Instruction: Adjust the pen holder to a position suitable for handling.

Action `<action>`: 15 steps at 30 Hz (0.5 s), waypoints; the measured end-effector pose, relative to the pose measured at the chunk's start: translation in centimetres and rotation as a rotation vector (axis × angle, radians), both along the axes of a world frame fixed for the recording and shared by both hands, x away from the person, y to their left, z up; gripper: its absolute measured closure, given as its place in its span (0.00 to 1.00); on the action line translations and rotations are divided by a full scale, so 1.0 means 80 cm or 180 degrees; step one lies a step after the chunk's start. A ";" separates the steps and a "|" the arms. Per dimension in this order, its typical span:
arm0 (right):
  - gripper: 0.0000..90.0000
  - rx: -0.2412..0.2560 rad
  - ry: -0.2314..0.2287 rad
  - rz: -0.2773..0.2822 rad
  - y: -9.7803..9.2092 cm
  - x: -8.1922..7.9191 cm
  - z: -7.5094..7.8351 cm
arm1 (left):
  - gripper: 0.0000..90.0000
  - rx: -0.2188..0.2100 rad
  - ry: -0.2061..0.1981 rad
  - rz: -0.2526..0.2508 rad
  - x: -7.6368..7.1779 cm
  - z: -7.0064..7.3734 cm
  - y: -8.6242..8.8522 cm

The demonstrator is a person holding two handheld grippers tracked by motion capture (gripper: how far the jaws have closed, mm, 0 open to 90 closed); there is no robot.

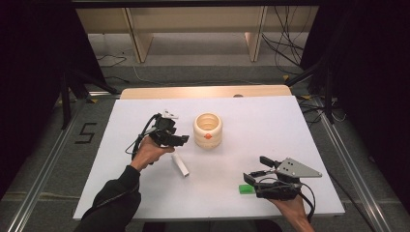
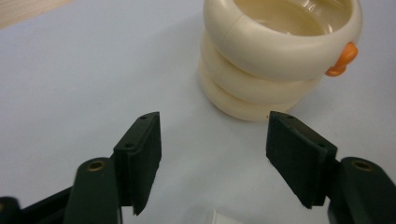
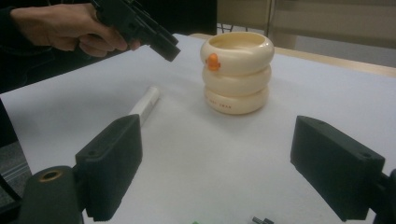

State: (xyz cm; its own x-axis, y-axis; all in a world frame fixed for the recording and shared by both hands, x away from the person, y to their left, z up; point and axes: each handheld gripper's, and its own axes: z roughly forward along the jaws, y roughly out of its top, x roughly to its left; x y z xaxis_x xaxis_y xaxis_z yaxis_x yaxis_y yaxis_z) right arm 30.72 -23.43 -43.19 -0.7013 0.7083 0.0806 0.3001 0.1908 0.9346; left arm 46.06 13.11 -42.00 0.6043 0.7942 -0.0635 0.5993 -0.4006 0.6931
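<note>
Our left gripper (image 1: 180, 140), jaws spread and empty, hovers just above the white stick (image 1: 180, 164) lying below it on the table (image 1: 290, 125), long axis running toward us, beside the cream holder (image 1: 208, 129).

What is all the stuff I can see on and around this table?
Cup: one, cream with an orange knob, three stacked rings, upright at table centre.
Stick: one, white, lying near the left hand.
Block: one, green, beside the right gripper.
Table: one, white top with a wooden far edge.
Shelf: one, pale wood, behind the table.
Left gripper: one, black, open, left of the cup.
Right gripper: one, black, open, at the near right.
</note>
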 end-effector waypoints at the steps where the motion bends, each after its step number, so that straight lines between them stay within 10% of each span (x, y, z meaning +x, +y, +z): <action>1: 0.20 0.0002 0.0000 0.0006 0.000 0.000 0.000 | 0.35 0.0011 0.0006 -0.0044 -0.001 0.001 0.001; 15: 0.20 -0.0007 0.0015 0.0051 0.002 0.001 -0.001 | 0.24 0.0269 0.0142 -0.0447 -0.012 0.012 0.000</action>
